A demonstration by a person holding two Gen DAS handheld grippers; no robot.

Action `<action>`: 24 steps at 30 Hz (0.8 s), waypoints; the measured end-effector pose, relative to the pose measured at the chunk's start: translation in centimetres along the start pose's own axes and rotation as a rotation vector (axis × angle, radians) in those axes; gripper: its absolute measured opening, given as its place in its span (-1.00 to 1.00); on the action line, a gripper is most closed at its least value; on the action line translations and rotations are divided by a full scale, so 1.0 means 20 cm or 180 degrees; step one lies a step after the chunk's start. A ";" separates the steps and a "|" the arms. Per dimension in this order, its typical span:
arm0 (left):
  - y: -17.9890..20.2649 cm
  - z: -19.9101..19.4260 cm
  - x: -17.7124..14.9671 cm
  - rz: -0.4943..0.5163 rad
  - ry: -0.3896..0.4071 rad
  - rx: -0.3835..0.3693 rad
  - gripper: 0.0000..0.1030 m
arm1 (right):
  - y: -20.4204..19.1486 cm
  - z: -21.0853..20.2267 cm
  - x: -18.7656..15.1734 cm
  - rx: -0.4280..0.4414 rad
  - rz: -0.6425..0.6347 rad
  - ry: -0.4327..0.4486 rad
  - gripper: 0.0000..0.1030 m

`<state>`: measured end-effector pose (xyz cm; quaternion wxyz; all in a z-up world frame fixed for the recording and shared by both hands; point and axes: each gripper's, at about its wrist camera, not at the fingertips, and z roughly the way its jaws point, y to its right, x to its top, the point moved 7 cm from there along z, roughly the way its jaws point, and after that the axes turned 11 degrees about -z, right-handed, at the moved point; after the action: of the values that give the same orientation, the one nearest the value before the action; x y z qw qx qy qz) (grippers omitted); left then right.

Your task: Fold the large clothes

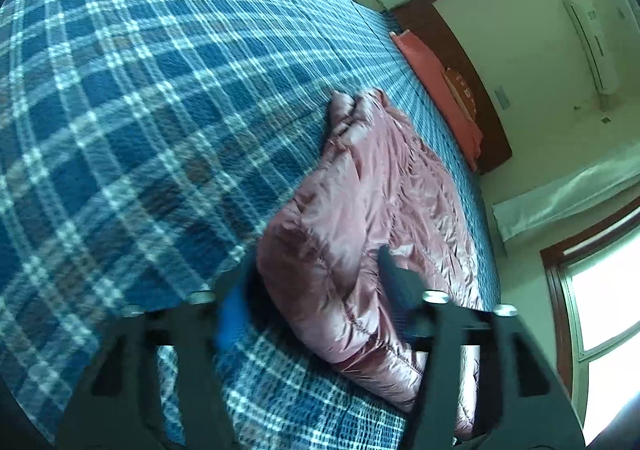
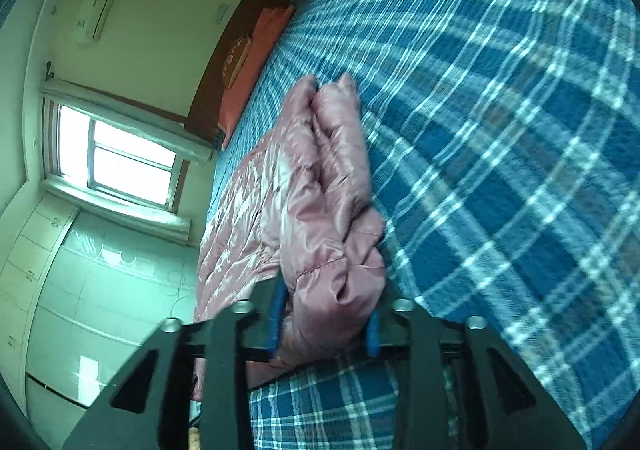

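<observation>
A shiny pink puffer jacket (image 1: 380, 178) lies folded lengthwise on a blue plaid bedspread (image 1: 140, 110), sleeves laid along its body. My left gripper (image 1: 312, 290) stands open and wide over the jacket's near end; the fabric lies between its fingers and the pads do not squeeze it. In the right wrist view the jacket (image 2: 320, 178) runs away from me along the bedspread (image 2: 500, 170). My right gripper (image 2: 324, 326) is partly open around the jacket's near bunched end, which bulges between the blue pads (image 2: 276, 318) and brushes them loosely.
An orange pillow (image 1: 440, 90) (image 2: 248, 78) leans on a dark wooden headboard (image 1: 472, 90) at the far end of the bed. Bright windows (image 1: 600, 310) (image 2: 120, 162), a wall air conditioner (image 1: 592, 46) and pale cabinets (image 2: 100, 290) line the walls beyond the bed edge.
</observation>
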<state>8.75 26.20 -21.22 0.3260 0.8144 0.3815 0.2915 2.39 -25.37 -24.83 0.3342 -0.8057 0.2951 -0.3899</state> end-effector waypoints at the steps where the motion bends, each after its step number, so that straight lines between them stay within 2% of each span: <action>1: -0.01 0.00 0.01 -0.0027 0.0003 0.0003 0.22 | 0.02 -0.03 -0.01 -0.0020 0.0011 0.0044 0.07; 2: -0.03 -0.01 0.03 -0.0051 0.0004 0.0012 0.23 | 0.03 -0.06 0.00 -0.0050 0.0033 0.0109 0.16; 7: -0.08 0.01 0.08 -0.0115 0.0019 0.0056 0.22 | 0.07 -0.05 0.03 0.0008 0.0037 0.0052 0.16; 8: -0.08 0.01 0.08 -0.0096 0.0026 0.0083 0.11 | 0.06 -0.04 0.04 0.0000 0.0026 0.0042 0.13; 9: -0.08 0.02 0.09 -0.0092 0.0015 0.0097 -0.09 | 0.06 -0.02 0.05 -0.0003 0.0022 0.0033 0.08; 11: -0.08 0.05 0.09 -0.0134 -0.0065 0.0074 -0.36 | 0.06 0.01 0.05 -0.0002 0.0008 0.0001 -0.28; 15: -0.08 0.08 0.07 -0.0082 -0.0077 0.0099 -0.61 | 0.06 0.09 0.08 -0.0034 -0.0034 -0.0036 -0.46; 24: -0.07 0.10 0.05 0.0091 -0.0009 0.0175 -0.63 | 0.10 0.10 0.03 -0.0054 -0.0064 -0.0043 -0.53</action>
<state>10.02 27.09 -23.25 0.2998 0.8288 0.3772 0.2844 3.95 -26.40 -27.09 0.3254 -0.8141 0.2881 -0.3853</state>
